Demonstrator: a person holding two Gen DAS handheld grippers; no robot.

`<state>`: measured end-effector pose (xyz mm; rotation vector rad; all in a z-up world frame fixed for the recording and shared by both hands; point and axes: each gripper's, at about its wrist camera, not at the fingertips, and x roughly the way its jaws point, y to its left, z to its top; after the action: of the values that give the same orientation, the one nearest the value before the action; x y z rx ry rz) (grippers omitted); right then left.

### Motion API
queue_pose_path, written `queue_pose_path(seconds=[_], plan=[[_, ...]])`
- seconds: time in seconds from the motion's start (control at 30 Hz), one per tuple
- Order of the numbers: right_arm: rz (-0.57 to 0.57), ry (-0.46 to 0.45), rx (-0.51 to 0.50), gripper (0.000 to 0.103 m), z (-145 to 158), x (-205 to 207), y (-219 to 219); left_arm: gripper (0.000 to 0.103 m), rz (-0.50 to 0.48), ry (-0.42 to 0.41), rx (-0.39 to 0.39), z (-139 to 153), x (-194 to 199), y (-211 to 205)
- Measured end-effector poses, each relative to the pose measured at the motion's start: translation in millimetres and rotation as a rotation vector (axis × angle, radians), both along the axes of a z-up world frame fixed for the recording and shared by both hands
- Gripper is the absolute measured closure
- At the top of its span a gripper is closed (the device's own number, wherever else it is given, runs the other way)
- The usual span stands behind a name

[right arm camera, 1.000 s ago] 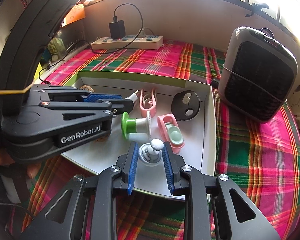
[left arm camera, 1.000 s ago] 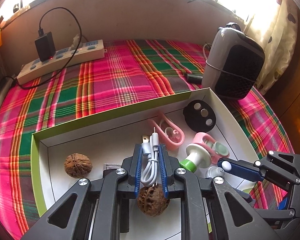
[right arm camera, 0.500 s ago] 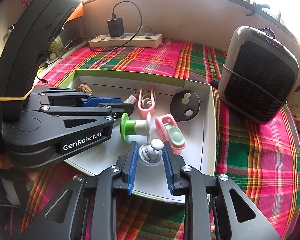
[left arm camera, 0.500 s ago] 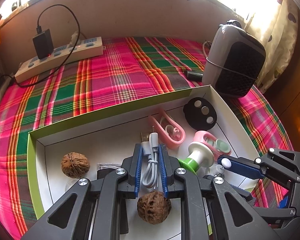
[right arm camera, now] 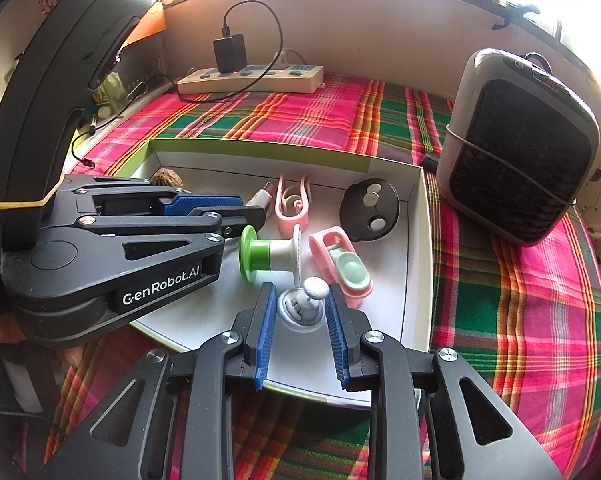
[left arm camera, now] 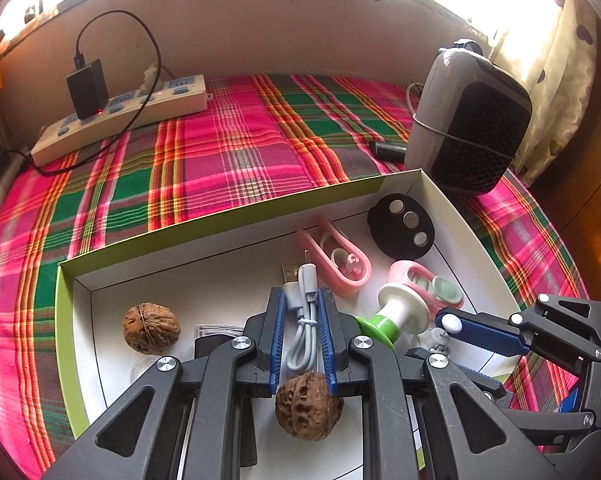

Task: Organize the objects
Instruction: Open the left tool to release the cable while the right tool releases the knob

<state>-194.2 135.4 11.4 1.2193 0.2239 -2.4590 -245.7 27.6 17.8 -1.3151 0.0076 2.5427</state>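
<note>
My left gripper (left arm camera: 302,300) is shut on a coiled white USB cable (left arm camera: 305,320) and holds it over the white shallow box (left arm camera: 228,220). A walnut (left arm camera: 309,406) lies in the box under the jaws, another walnut (left arm camera: 151,327) to the left. My right gripper (right arm camera: 300,300) is open, its fingers either side of a small grey-white ball-topped holder (right arm camera: 302,308) in the box. The left gripper also shows in the right wrist view (right arm camera: 220,210). In the box lie a green-white spool (right arm camera: 268,258), two pink clips (right arm camera: 294,202) (right arm camera: 340,266) and a black disc (right arm camera: 369,210).
The box sits on a pink and green plaid cloth (left arm camera: 220,152). A grey heater (left arm camera: 468,120) stands at the box's far right corner. A power strip with a black charger (left arm camera: 120,116) lies along the back wall.
The left gripper with the cable has lifted and drawn back slightly over the box. The right gripper has stayed open around the holder.
</note>
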Motion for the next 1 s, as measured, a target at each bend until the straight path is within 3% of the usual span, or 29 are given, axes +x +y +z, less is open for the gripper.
queue_pose_path(seconds=[0.33, 1.0], plan=[[-0.033, -0.013, -0.017, 0.062, -1, -3, 7, 0.085, 0.003, 0.006, -0.019, -1, 3, 0], [-0.047, -0.016, -0.041, 0.061, -1, -2, 11, 0.080, 0.038, 0.071, -0.055, 12, 17, -6]])
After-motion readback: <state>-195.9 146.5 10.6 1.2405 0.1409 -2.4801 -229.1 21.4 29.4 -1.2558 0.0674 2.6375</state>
